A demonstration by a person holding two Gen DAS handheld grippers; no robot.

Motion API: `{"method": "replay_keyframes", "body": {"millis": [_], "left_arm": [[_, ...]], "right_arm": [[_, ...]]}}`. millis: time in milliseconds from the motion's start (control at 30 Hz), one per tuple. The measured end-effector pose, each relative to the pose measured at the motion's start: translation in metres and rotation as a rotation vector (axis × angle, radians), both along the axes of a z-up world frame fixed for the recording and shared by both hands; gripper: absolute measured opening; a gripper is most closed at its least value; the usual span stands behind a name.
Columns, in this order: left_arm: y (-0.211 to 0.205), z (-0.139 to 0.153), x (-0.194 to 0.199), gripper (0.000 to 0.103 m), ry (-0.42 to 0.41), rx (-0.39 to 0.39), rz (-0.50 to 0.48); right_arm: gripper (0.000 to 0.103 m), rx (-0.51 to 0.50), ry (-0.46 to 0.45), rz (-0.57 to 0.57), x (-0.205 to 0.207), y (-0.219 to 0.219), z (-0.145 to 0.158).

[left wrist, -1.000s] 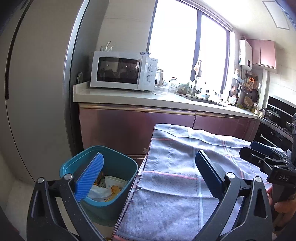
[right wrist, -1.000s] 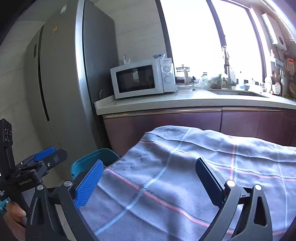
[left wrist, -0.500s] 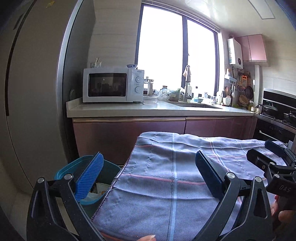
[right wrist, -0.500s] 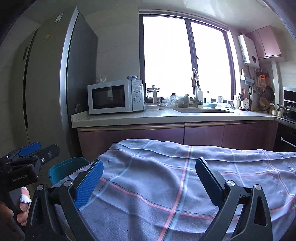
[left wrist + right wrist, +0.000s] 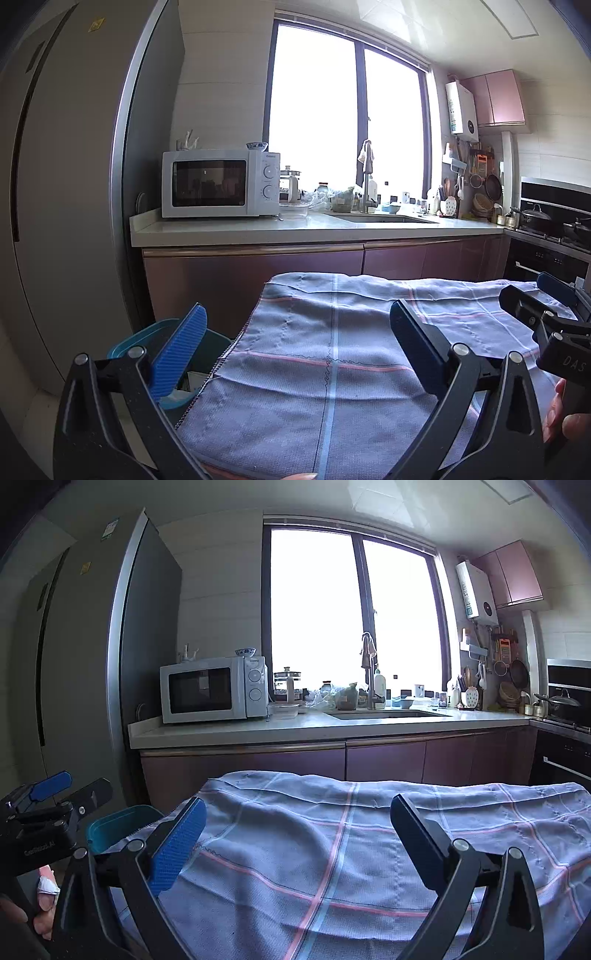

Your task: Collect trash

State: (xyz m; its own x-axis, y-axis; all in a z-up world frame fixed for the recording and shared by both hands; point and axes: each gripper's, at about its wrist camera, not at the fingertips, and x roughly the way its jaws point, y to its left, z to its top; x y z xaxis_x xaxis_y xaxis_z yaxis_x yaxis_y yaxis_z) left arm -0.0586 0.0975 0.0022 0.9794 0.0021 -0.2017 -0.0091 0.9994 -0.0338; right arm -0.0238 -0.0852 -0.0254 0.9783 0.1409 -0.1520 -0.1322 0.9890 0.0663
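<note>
Both views have lifted; left tongs [image 5: 295,343] gape above cloth [image 5: 332,369].

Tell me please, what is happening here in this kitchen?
A person holds a two-finger claw in each hand over a table covered with a checked cloth. The left claw and the right claw are both open and hold nothing. A teal bin stands by the cloth's left edge, with some trash inside. No trash shows on the cloth, so the collecting seems finished or paused. Behind are a counter with a microwave and a sink.
</note>
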Motion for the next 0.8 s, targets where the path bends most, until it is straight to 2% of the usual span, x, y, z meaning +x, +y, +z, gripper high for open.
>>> {"method": "replay_keyframes", "body": {"millis": [800], "left_arm": [[-0.0108,0.0014,-0.0002,0.097,-0.045,0.026,-0.008]], "right_arm": [[0.096,0.002,0.008,-0.027,-0.0044,-0.0062,-0.0007]]}}
